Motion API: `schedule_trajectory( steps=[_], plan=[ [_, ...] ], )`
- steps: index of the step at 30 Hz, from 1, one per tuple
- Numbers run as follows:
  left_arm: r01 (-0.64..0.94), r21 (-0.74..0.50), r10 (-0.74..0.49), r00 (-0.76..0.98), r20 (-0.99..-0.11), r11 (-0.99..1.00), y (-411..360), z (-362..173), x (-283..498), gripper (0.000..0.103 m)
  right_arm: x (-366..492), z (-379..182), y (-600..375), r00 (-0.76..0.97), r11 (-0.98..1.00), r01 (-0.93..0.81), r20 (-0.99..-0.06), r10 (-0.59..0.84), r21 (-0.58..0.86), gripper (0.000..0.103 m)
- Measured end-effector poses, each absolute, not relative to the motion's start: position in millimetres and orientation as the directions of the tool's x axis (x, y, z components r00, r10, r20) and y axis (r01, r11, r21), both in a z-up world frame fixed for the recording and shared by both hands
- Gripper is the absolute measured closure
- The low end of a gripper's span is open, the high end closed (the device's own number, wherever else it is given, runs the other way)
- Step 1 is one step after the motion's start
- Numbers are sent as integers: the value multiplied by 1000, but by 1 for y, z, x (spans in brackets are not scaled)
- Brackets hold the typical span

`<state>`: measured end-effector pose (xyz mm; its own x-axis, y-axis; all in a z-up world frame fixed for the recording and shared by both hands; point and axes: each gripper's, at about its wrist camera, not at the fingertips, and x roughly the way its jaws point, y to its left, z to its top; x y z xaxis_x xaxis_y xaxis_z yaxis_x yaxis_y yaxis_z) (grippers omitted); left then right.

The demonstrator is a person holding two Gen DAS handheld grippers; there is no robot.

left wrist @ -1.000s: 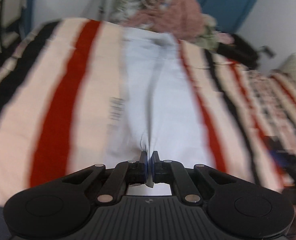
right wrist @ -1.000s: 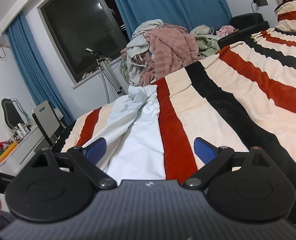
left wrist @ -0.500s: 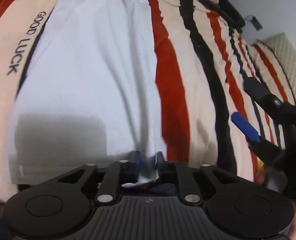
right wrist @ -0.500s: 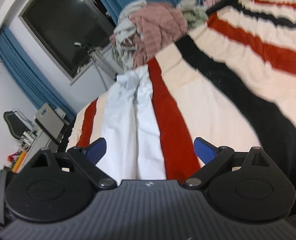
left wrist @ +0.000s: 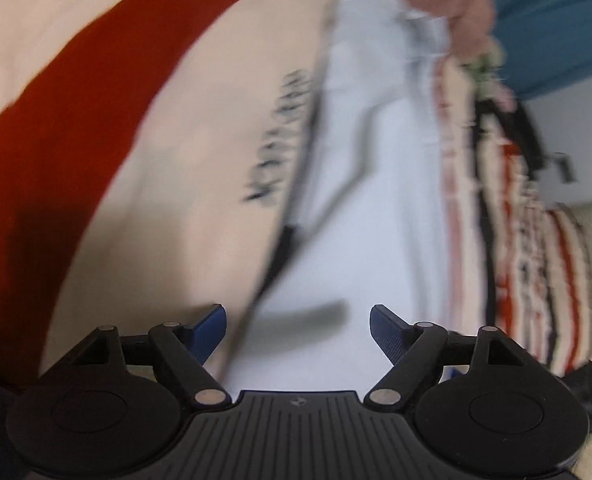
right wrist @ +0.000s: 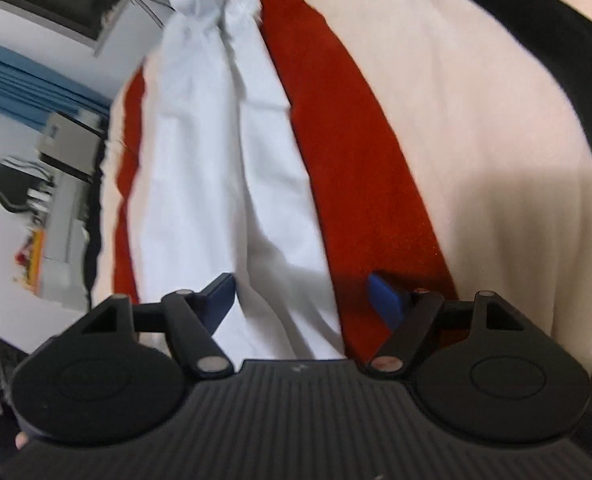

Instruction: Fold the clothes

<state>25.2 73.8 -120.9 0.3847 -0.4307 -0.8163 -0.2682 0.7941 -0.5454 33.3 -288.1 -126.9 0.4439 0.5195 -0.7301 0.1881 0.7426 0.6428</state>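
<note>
Your left gripper [left wrist: 298, 330] and right gripper [right wrist: 301, 298] both gape wide, holding nothing, over the white garment [right wrist: 224, 168] stretched along the striped blanket [right wrist: 436, 112]. Beyond, blurred, what looks like a clothes pile [left wrist: 462, 8] meets blue curtains [left wrist: 556, 24].

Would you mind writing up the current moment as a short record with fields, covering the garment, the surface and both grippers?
garment: white garment, lying lengthwise on the bed
surface: striped blanket in red, cream and black
left gripper: open, holding nothing, over the garment
right gripper: open, holding nothing, near the garment's edge
image quality: left wrist view is motion-blurred
</note>
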Motion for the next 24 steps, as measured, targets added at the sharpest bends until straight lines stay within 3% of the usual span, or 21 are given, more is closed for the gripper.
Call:
schedule_trajectory(
  steps=[5,8,10,11,12,14,16,24],
  plan=[
    [-206,-578,-483,371,-793,790,63,-121,16,27,25,-133,-268,376,728,143,-717,586,670,30],
    [-191,-598,-515,350,-782,778,56,-124,3,51,12,-130,-257,373,742,127,-725,579,658,44],
    [-182,-614,-540,330,-774,768,53,-129,-6,72,3,-128,-252,383,760,138,-742,550,635,64],
    [-180,-624,-556,317,-768,760,52,-132,-10,88,-1,-126,-250,388,768,142,-749,537,624,66],
    [-185,-629,-560,316,-766,755,53,-134,-13,93,-5,-124,-248,392,771,140,-749,534,622,67],
    [-198,-635,-558,335,-760,746,57,-133,-20,94,-11,-121,-246,399,775,135,-750,528,618,67],
    [-201,-681,-589,370,-718,704,64,-130,-17,95,-14,-116,-251,420,755,145,-731,539,640,92],
    [-128,-826,-661,538,-523,549,99,-62,-43,95,-27,-56,-262,561,672,51,-578,593,739,95]
  ],
)
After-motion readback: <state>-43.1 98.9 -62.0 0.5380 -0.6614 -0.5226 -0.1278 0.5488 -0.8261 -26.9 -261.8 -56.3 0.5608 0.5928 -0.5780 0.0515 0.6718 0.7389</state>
